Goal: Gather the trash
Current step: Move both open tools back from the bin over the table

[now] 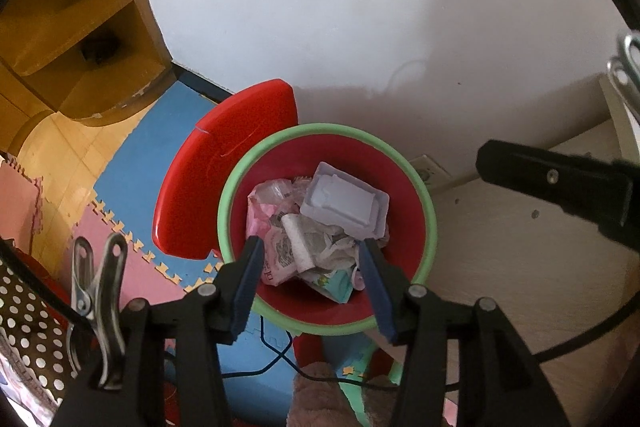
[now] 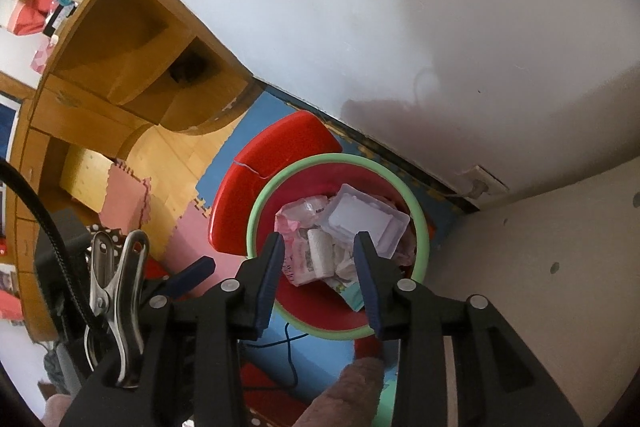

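Both tongs hang over the red bin [image 1: 280, 301] with the pale green rim, pointing steeply down into it; the left gripper [image 1: 311, 247] and the right gripper [image 2: 319, 241] each stand released, blue pads apart with nothing between them. Below and just ahead of the tips the bin holds the trash: a clear plastic tray [image 1: 344, 205] lying on top at the far right, crumpled white tissue [image 1: 316, 247], and pink printed wrappers [image 1: 264, 223] to the left. The bin's red lid [image 1: 228, 167] stands up beyond its far-left rim.
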`<state>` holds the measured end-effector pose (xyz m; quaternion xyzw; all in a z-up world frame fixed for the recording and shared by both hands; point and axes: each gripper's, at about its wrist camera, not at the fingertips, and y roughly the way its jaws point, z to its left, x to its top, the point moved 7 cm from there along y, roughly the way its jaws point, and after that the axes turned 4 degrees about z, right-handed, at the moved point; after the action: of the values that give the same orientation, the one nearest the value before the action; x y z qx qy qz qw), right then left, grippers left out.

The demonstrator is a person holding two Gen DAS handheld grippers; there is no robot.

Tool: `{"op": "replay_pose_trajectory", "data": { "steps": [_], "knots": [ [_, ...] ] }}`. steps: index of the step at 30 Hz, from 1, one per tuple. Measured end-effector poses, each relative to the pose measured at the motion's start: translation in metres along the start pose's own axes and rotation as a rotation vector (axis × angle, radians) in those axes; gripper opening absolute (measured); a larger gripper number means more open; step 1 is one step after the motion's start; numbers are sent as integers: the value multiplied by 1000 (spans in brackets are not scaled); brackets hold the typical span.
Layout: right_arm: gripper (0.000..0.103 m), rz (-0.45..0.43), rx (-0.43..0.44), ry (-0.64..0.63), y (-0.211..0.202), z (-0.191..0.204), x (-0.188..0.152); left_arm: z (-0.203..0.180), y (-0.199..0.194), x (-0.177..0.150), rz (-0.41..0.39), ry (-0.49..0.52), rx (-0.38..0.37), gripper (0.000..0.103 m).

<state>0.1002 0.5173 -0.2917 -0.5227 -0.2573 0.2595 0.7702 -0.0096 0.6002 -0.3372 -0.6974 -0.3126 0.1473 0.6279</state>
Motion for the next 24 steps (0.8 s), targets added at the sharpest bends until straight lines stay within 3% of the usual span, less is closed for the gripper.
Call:
{"op": "replay_pose_trajectory", "data": {
  "steps": [24],
  "knots": [
    [37, -196, 73, -59, -86, 31, -62, -11, -80, -47, -73, -13, -10, 52]
  ]
}}
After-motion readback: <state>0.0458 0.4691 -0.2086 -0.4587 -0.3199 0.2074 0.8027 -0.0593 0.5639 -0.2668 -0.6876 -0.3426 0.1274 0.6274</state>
